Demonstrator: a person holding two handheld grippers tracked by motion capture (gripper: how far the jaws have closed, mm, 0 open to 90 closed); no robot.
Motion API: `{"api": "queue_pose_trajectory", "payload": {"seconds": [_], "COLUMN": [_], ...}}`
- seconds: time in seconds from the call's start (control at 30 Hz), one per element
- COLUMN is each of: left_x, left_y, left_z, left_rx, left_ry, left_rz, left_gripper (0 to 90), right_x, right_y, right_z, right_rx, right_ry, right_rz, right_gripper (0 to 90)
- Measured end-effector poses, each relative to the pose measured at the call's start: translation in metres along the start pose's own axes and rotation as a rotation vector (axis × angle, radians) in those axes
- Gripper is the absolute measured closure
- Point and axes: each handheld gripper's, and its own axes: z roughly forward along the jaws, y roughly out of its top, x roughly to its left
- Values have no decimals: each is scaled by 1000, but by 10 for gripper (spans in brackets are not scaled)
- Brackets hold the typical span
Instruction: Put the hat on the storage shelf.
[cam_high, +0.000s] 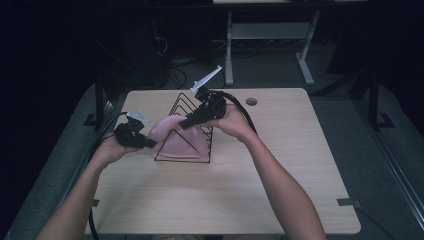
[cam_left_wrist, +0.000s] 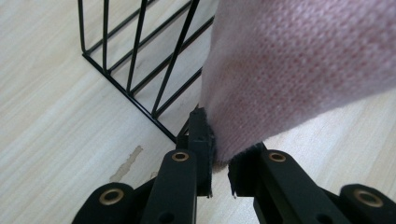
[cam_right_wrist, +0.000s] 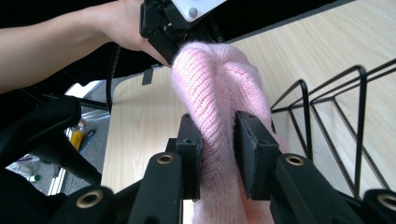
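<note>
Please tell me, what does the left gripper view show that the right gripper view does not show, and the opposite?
Left gripper view alone: the left gripper from behind, its jaws pinching the edge of the pink knitted wool hat, and a pale scuff mark on the light wooden table.

Right gripper view alone: the right gripper with a ribbed fold of the hat between its jaws, the person's forearm, and the grey floor past the table edge.

Both share: the hat, the black wire rack and the table.

The pink knitted hat (cam_left_wrist: 299, 70) is running off the left gripper view's top and right edges, hiding part of the wire rack (cam_left_wrist: 140, 60).
</note>
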Motion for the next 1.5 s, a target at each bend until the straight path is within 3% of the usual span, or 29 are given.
{"api": "queue_pose_trajectory", "payload": {"seconds": [0.23,0.33,0.67,1.2,1.27,1.4,1.5], "left_x": [1,1,3,4,4,4,5], "left_y": [0,-1,-8,-8,-8,-9,-9], "left_z": [7,9,14,16,16,16,15], "left_rx": [47,52,48,53,52,52,45], "left_ry": [18,23,18,3,4,4,4], "left_rz": [30,22,1,-4,-6,-3,-8], "left_gripper": [816,816,817,815,809,773,755], "right_x": [-1,0,1,-3,-4,-4,-4], "right_y": [-3,-3,-3,-15,-16,-17,-19], "right_z": [4,2,5,9,8,6,3], "right_rx": [14,-2,6,-10,-16,-23,-30], "right_ry": [3,0,-15,3,6,33,17], "right_rz": [8,2,-25,-19,-12,-1,0], "right_gripper": [634,626,805,829,824,731,674]}}
